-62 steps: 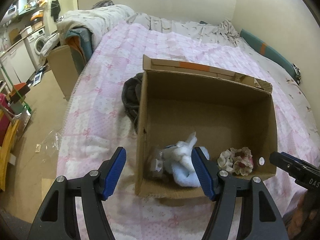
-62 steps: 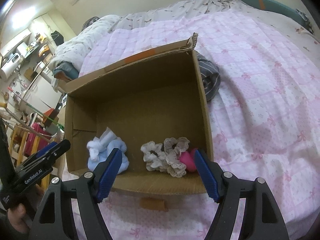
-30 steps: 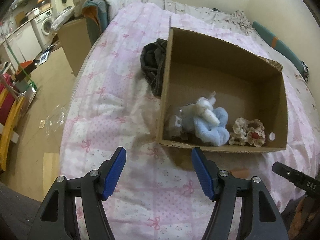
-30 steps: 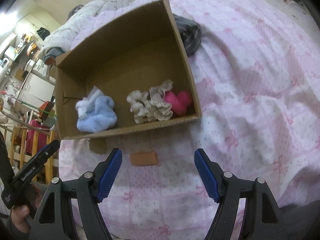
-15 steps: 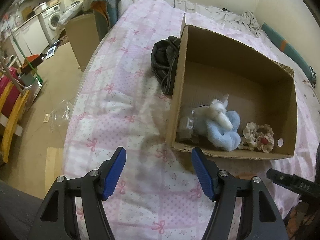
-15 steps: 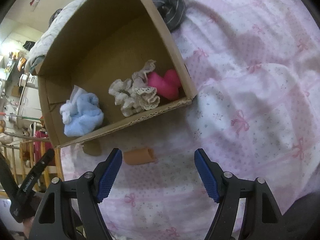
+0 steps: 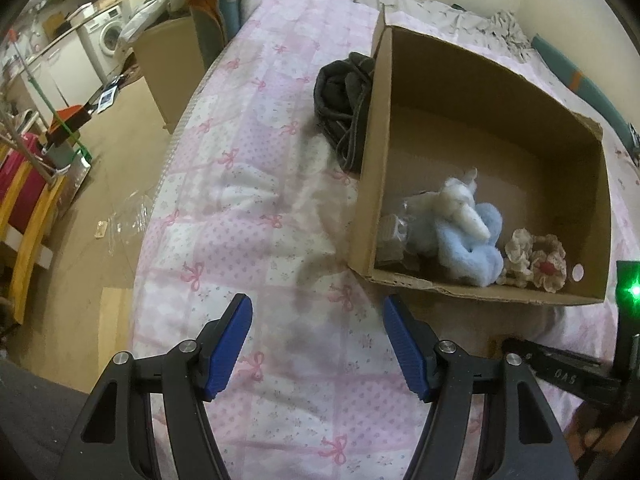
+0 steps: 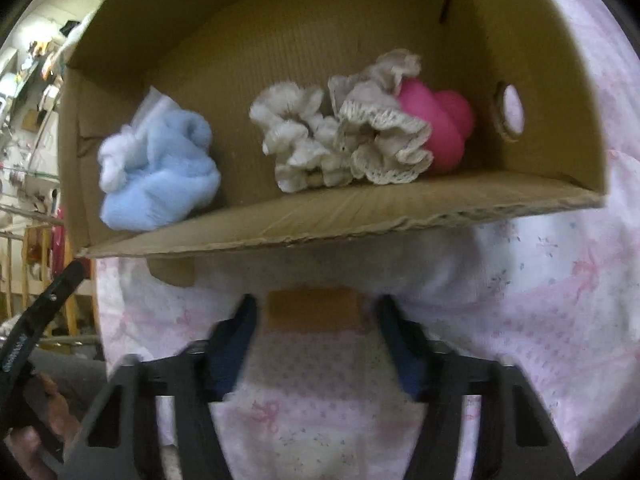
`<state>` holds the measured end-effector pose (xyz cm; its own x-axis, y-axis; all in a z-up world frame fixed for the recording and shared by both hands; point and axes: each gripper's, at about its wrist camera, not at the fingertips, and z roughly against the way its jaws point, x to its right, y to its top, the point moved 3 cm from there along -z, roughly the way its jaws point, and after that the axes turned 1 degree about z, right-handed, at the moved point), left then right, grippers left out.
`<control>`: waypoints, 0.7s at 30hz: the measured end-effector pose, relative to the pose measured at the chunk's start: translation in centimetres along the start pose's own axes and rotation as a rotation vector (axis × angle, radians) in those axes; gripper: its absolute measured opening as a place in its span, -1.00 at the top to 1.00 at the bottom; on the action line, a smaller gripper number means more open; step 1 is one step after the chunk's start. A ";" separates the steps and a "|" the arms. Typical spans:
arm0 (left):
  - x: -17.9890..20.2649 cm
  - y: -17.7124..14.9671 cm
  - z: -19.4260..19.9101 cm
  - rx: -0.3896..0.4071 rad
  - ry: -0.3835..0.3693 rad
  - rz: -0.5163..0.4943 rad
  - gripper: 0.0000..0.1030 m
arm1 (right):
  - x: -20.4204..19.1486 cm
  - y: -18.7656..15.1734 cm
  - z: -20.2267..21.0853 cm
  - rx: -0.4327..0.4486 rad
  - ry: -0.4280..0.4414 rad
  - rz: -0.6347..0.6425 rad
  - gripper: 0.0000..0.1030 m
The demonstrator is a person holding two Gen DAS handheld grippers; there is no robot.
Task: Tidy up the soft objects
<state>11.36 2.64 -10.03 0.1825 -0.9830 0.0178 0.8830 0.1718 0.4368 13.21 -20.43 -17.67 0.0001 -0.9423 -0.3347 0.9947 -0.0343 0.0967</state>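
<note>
Since half a second ago the right gripper [image 8: 314, 338] has dropped toward the bed, so the orange-brown soft roll [image 8: 314, 310] that lay well ahead of it now sits between its blue fingertips [image 8: 236, 334] at lower centre of the right wrist view. The jaws are spread wide on either side of the roll and not pressing it; this view is blurred. The left gripper [image 7: 318, 344] has drifted left, leaving the cardboard box [image 7: 370, 168] in the right half of its view. It hangs over the pink bedspread [image 7: 240, 200] with its jaws wide apart and nothing between them. Inside the box, along the near wall, lie a light blue plush [image 8: 160, 176], cream lace scrunchies [image 8: 348, 144] and a pink soft item [image 8: 444, 120]. A dark folded garment [image 7: 342, 100] rests against the box's outer left wall, upper centre of the left view.
</note>
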 end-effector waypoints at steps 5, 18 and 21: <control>0.1 0.0 -0.3 -0.005 0.012 -0.004 -0.26 | 0.6 0.0 0.6 0.009 0.020 -0.005 0.82; 0.8 -0.3 -1.6 -0.035 0.011 -0.022 -0.26 | 3.1 -0.5 6.5 0.129 0.151 -0.077 0.94; 1.1 -0.5 -2.4 -0.057 -0.014 -0.028 -0.26 | 2.1 -1.3 7.8 0.150 0.166 -0.044 0.94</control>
<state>12.19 1.67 -12.37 0.1519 -0.9882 0.0195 0.9107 0.1476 0.3858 11.16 -24.96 -11.13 -0.0141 -0.8714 -0.4903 0.9677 -0.1353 0.2126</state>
